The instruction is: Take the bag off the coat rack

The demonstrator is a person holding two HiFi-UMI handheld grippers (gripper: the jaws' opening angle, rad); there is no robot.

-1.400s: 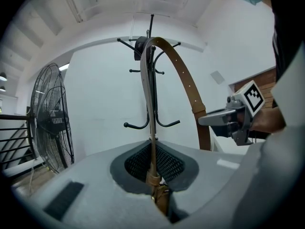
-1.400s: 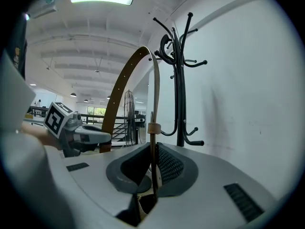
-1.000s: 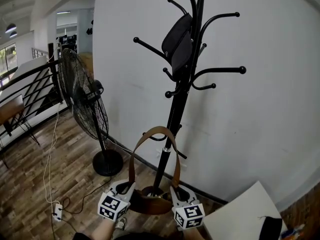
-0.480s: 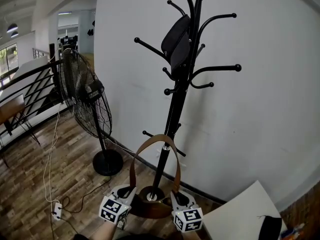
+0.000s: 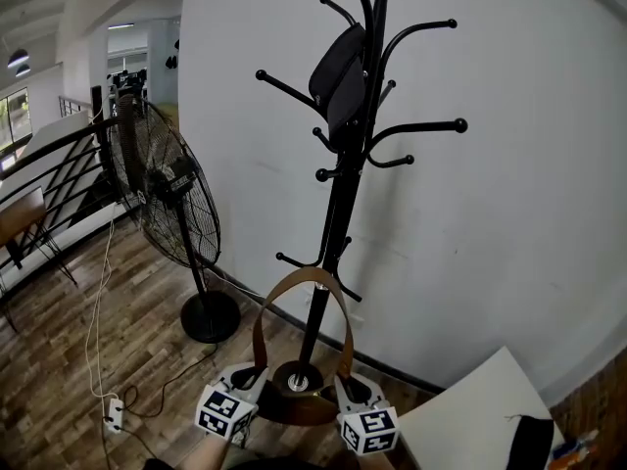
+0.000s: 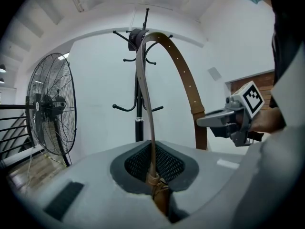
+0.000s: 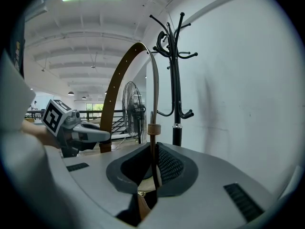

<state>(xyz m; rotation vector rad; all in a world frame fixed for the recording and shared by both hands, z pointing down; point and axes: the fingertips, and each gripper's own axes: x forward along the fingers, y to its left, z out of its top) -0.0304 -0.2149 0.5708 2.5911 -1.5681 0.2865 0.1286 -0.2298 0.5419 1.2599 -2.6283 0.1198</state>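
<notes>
A brown bag (image 5: pixel 294 406) with a tall arched strap (image 5: pixel 299 276) hangs between my two grippers, low in front of the coat rack (image 5: pixel 338 213) and clear of its hooks. My left gripper (image 5: pixel 253 375) is shut on the strap's left end (image 6: pixel 153 175), just above the bag. On the strap's other end (image 7: pixel 152 173), my right gripper (image 5: pixel 345 382) is shut. The strap loops up over both grippers. A black bag (image 5: pixel 338 71) still hangs high on the rack.
A black standing fan (image 5: pixel 171 199) is left of the rack, with its cable and a power strip (image 5: pixel 115 414) on the wooden floor. A white wall is behind the rack. A white table corner (image 5: pixel 480 419) is at the lower right. A railing runs along the far left.
Both grippers and the brown bag have sunk slightly lower in the head view. The grip on the strap is unchanged.
</notes>
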